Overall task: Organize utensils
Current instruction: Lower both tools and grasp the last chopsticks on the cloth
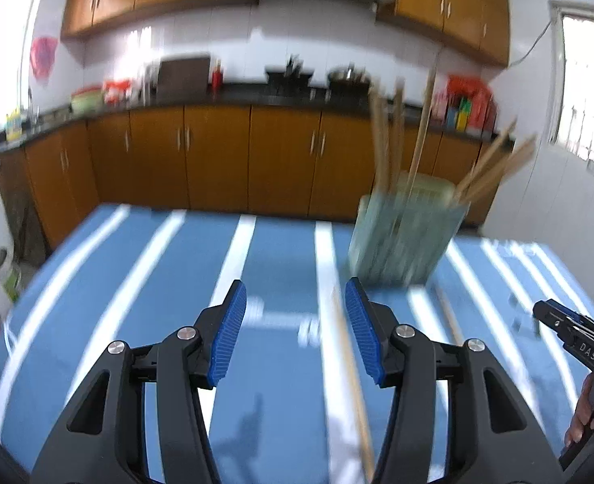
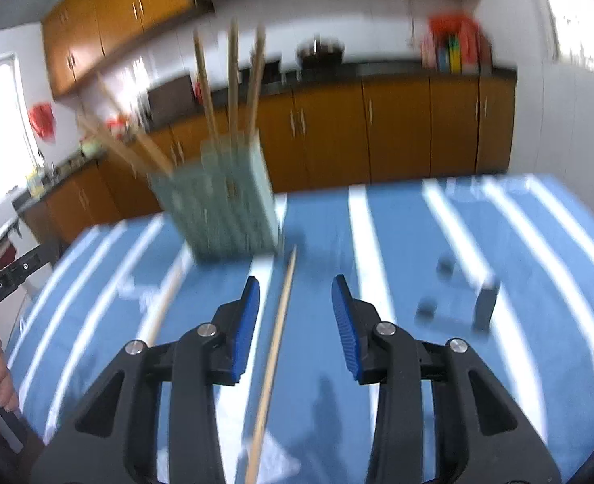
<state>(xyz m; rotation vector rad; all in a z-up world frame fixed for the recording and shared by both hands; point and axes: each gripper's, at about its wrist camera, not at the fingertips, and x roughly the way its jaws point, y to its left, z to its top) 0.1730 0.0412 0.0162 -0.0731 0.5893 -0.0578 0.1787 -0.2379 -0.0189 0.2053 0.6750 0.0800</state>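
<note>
A pale green slotted utensil holder (image 1: 402,238) stands on the blue striped table, with several wooden chopsticks (image 1: 385,141) sticking out of it. It also shows in the right wrist view (image 2: 220,209). A loose chopstick (image 1: 351,375) lies on the table under my open, empty left gripper (image 1: 295,330), near its right finger. A second loose chopstick (image 1: 448,314) lies further right. My right gripper (image 2: 295,324) is open and empty above a loose chopstick (image 2: 275,359); another chopstick (image 2: 164,306) lies to its left. Both views are blurred.
The blue cloth with white stripes (image 1: 155,282) covers the table. Small dark objects (image 2: 484,302) stand on it at the right. The other gripper shows at the right edge of the left wrist view (image 1: 571,330). Orange kitchen cabinets (image 1: 216,153) line the back wall.
</note>
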